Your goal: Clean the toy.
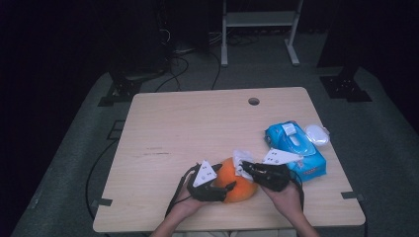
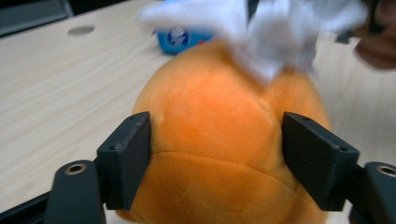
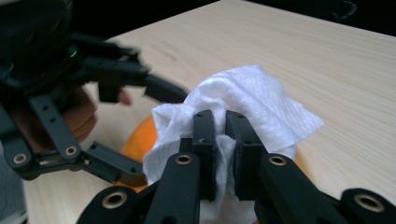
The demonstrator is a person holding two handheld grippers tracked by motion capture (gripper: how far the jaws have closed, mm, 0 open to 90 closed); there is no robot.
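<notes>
- Plush orange toy (image 1: 238, 183) is seen at about 6 o'clock on the table (image 1: 197, 123), near the front edge, between both hands.
- Left gripper (image 1: 225, 187) is set around the toy from the 9 o'clock side; in the left gripper view its jaws flank the orange body (image 2: 215, 140), part open, and pad pressure cannot be judged for certain. Grip is taken as loose.
- Right gripper (image 3: 220, 140) is clamped almost fully closed on a white wipe (image 3: 252, 100), which is held against the toy's top, at roughly 12 o'clock of the toy.
- Risk: with a slack left hold, the round, soft toy may be rolled or pushed toward 9 o'clock by wiping strokes.
- Risk: the wipe is pinched by a small fold only; it may be pulled free if dragged hard across the plush pile.
- Risk: the blue wipe pack (image 1: 296, 145) and its loose white lid (image 1: 317, 133) lie near, at 2 o'clock of the toy; they may be knocked by the right forearm.
- Risk: the two grippers are close together, so jaw contact is possible.
</notes>
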